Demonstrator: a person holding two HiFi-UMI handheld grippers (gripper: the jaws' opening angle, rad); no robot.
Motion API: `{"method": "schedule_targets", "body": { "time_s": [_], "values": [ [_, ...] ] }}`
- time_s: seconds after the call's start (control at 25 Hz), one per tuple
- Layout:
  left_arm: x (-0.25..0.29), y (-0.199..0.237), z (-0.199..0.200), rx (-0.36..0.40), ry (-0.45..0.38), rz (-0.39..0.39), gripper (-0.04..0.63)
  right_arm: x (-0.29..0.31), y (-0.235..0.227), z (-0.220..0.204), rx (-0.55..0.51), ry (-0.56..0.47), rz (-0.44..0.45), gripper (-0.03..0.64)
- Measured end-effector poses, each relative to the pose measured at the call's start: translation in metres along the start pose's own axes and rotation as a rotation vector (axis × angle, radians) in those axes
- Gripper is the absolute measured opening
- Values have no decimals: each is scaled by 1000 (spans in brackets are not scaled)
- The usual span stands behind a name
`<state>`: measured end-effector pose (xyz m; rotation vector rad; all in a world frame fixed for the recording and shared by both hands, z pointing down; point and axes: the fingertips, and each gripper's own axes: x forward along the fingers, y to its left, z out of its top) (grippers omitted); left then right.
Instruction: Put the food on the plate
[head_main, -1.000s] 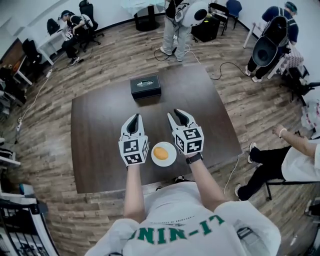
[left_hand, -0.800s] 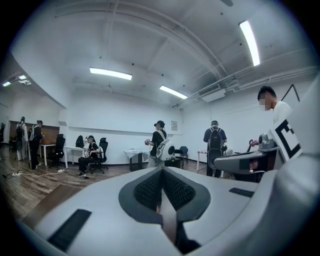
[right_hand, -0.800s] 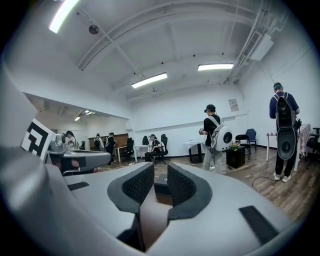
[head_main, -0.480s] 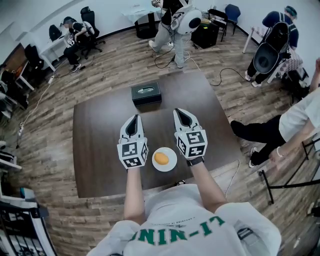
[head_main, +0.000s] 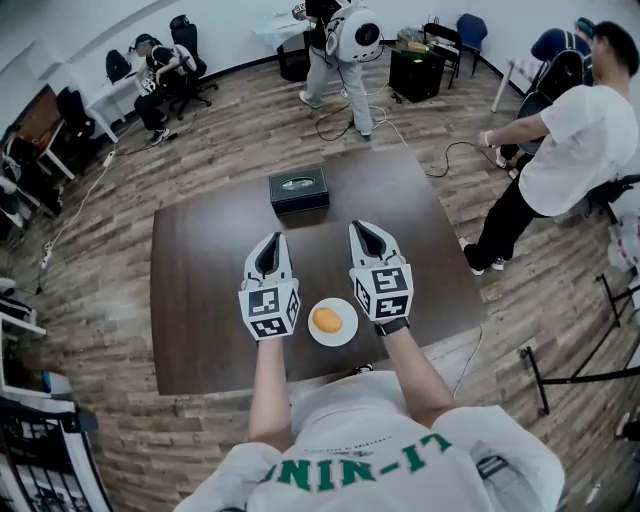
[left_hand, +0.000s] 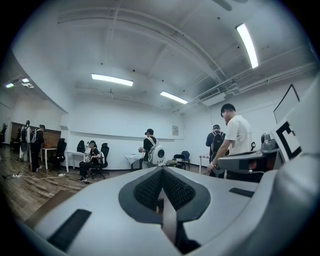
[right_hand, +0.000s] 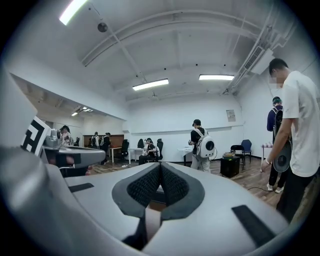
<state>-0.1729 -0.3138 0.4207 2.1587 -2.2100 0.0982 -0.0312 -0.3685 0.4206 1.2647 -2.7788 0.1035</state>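
Note:
An orange piece of food (head_main: 325, 320) lies on a small white plate (head_main: 345, 334) near the front edge of the dark table (head_main: 200, 300). My left gripper (head_main: 271, 243) hovers just left of the plate, jaws shut and empty. On the plate's right side my right gripper (head_main: 361, 232) is held the same way, shut with nothing in it. Both point away from me towards the table's far side. In the left gripper view the left gripper (left_hand: 161, 172) has its pads pressed together; the right gripper view shows the right gripper (right_hand: 159, 169) likewise closed.
A black box (head_main: 299, 190) stands at the far middle of the table. A person in a white shirt (head_main: 570, 150) stands off the table's right side, a cable (head_main: 455, 150) lies on the wooden floor, and more people and chairs fill the back of the room.
The right gripper's jaws closed. Both grippers stayed beside the plate. The person in the white shirt stood up and moved towards the back right.

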Motion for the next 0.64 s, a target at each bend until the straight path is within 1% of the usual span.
{"method": "schedule_targets", "body": {
  "time_s": [0.2, 0.36, 0.52, 0.64],
  "values": [
    [2, 2, -5, 15, 18, 3, 12, 1, 6, 0, 6, -5, 15, 17],
    [10, 0, -13, 9, 52, -22, 12, 7, 5, 2, 17, -10, 27, 17],
    [20, -6, -31, -28, 110, -67, 12, 14, 4, -7, 33, 2, 34, 17],
    [28, -8, -44, -71, 146, -95, 12, 19, 3, -10, 49, 2, 42, 17]
  ]
}}
